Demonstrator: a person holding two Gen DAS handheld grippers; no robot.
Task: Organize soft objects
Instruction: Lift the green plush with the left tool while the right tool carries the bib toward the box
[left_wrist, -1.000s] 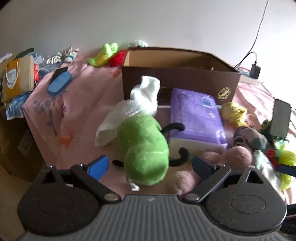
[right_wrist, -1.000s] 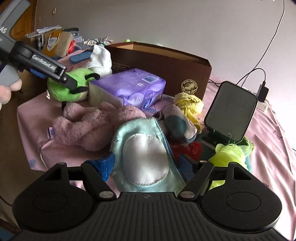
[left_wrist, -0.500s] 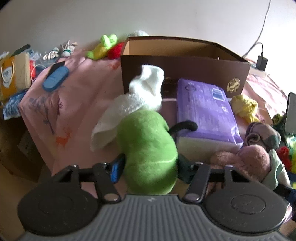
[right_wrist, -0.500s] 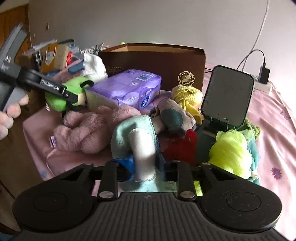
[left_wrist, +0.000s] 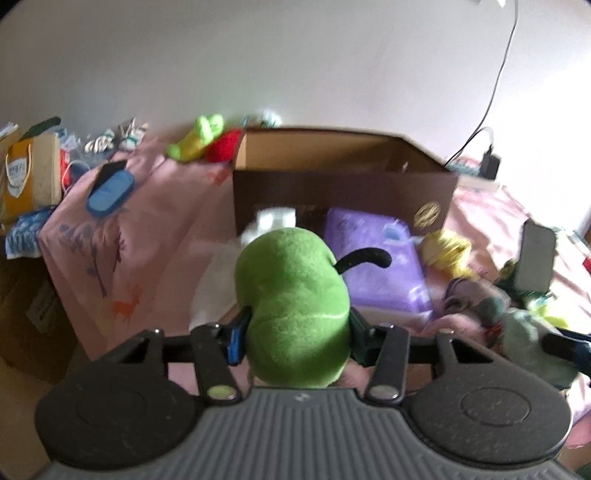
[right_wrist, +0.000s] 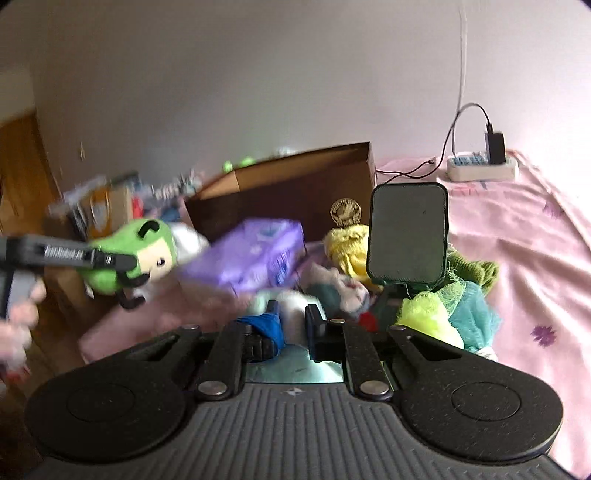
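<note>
A green plush toy (left_wrist: 295, 295) sits between the jaws of my left gripper (left_wrist: 297, 332), which are closing and press on its sides. The right wrist view shows this toy (right_wrist: 140, 254) hanging above the bed's edge in the left gripper (right_wrist: 122, 262). My right gripper (right_wrist: 293, 328) is shut on a pale teal-and-white soft cloth (right_wrist: 291, 314), bunched between its fingers. An open brown cardboard box (left_wrist: 343, 192) stands behind both. A purple tissue pack (left_wrist: 376, 258) and a yellow cloth (left_wrist: 447, 247) lie in front of it.
A phone on a stand (right_wrist: 408, 229) stands right of the pile, with yellow-green mesh (right_wrist: 428, 314) and teal mesh (right_wrist: 472, 317) below it. A power strip (right_wrist: 480, 166) lies at the back. A white cloth (left_wrist: 273, 221), a blue case (left_wrist: 110, 188) and a paper bag (left_wrist: 29, 177) are left.
My left jaws closed on the green plush and raised it off the bed. My right jaws shut on the pale teal cloth, and that gripper rolled and shifted.
</note>
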